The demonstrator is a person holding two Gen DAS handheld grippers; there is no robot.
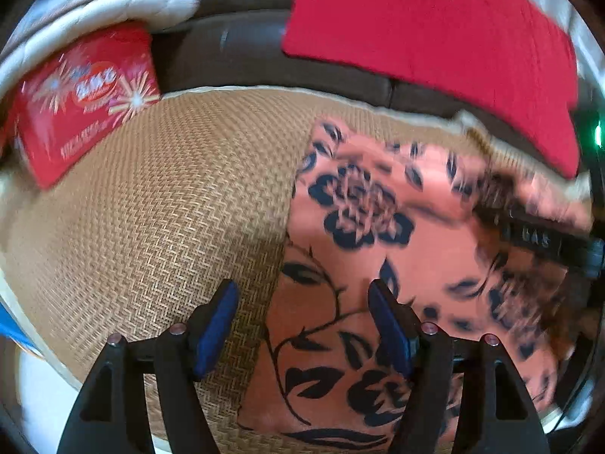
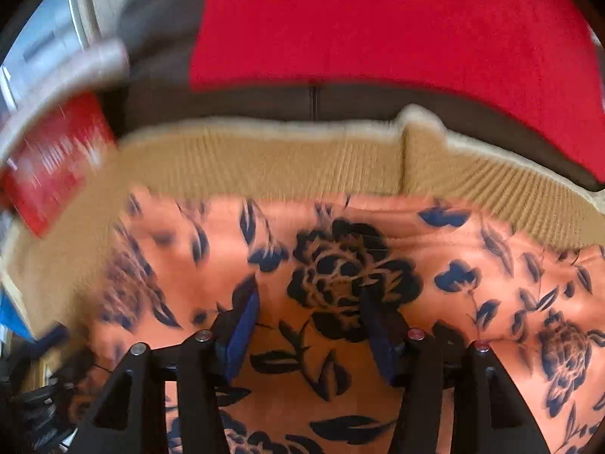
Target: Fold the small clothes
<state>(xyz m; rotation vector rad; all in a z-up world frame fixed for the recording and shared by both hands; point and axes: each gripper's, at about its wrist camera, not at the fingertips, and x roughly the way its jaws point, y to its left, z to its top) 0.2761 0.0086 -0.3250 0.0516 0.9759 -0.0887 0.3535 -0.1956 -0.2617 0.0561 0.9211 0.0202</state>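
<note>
Orange garment with a dark blue flower-and-leaf print [image 1: 378, 265] lies spread flat on the tan woven herringbone mat [image 1: 151, 227], covering the mat's right part in the left wrist view and most of the lower field in the right wrist view; its far edge runs just short of the mat's cream-trimmed back border. Left gripper [image 1: 302, 325] hangs over the garment's left edge: one blue-padded finger above bare mat, the other above the print, jaws apart, nothing between the pads. Right gripper [image 2: 310, 329] sits over the middle of the cloth near a large printed flower, jaws likewise released and gripping nothing. Right wrist view is motion-blurred. Behind the mat: dark brown sofa back [image 1: 234, 53] with a plain red cushion [image 1: 435, 38] leaning on it. Red printed packet with firework pattern [image 1: 83, 98] rests at the mat's far left corner, beneath a white quilted pad [image 1: 124, 3].
</note>
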